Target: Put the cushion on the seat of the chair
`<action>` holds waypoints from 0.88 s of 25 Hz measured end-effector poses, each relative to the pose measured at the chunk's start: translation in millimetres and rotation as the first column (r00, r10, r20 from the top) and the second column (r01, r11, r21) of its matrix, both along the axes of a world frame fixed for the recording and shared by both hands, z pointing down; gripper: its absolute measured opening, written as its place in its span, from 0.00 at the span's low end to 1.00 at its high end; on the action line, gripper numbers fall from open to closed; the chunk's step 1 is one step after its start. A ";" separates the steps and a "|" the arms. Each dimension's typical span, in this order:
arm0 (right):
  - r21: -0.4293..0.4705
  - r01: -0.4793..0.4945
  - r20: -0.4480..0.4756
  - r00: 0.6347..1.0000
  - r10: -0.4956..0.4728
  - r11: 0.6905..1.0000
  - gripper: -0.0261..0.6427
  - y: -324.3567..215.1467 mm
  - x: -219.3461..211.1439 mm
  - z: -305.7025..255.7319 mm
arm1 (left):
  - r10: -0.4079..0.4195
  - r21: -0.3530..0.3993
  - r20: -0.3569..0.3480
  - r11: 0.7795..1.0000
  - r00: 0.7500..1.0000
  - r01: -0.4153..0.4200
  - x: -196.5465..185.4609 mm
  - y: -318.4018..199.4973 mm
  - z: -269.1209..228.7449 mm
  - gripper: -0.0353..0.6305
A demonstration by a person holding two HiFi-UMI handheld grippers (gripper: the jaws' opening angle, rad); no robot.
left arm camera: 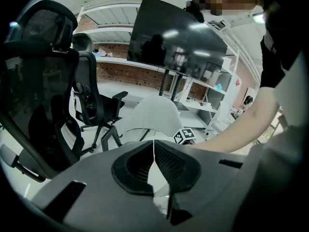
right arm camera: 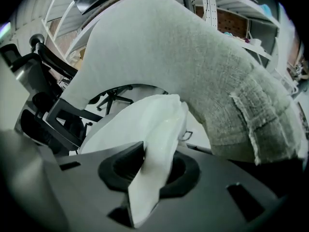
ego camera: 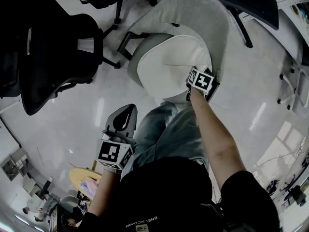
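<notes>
A white cushion [ego camera: 171,62] lies on the seat of the grey fabric chair [ego camera: 203,13], in front of its curved backrest. My right gripper [ego camera: 197,76] is at the cushion's right edge, shut on a fold of it. In the right gripper view the white cushion [right arm camera: 145,129] runs between the jaws of the right gripper [right arm camera: 149,173], with the chair's backrest [right arm camera: 183,57] arching over it. My left gripper [ego camera: 124,112] hangs low at the left over the floor, shut and holding nothing. In its own view the left gripper [left arm camera: 153,153] points toward the grey chair [left arm camera: 154,112].
A black mesh office chair [ego camera: 48,47] stands to the left of the grey one, and another dark chair [ego camera: 251,4] is behind it at the upper right. A large dark screen [left arm camera: 174,37] and shelves stand beyond. My jeans-clad leg [ego camera: 164,129] is just before the seat.
</notes>
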State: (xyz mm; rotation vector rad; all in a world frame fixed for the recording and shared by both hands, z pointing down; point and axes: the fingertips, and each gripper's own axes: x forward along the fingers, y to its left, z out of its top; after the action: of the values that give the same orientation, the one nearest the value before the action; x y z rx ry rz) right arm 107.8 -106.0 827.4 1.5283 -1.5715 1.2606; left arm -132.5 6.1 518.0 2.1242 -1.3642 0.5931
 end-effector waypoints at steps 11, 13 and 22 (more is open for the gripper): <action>-0.073 0.046 -0.037 0.998 -0.048 0.996 0.20 -9.1 13.1 30.4 | -0.063 -0.021 0.007 0.998 0.998 0.063 -1.9 12.5 13.0 0.07; -0.084 0.027 -0.038 0.999 -0.031 0.996 0.23 -9.0 16.9 35.7 | -0.078 -0.026 0.002 0.997 0.997 0.078 -3.8 15.4 16.2 0.07; -0.133 -0.005 -0.042 0.999 -0.001 0.991 0.44 -6.8 25.7 50.7 | -0.118 -0.030 -0.019 0.993 0.993 0.117 -3.2 16.7 22.7 0.07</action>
State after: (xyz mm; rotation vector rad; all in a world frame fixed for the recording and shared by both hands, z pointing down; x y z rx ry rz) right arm 133.5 -112.8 878.1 1.4636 -1.4301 1.2986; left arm -135.8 22.8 540.7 2.0061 -1.4492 0.5389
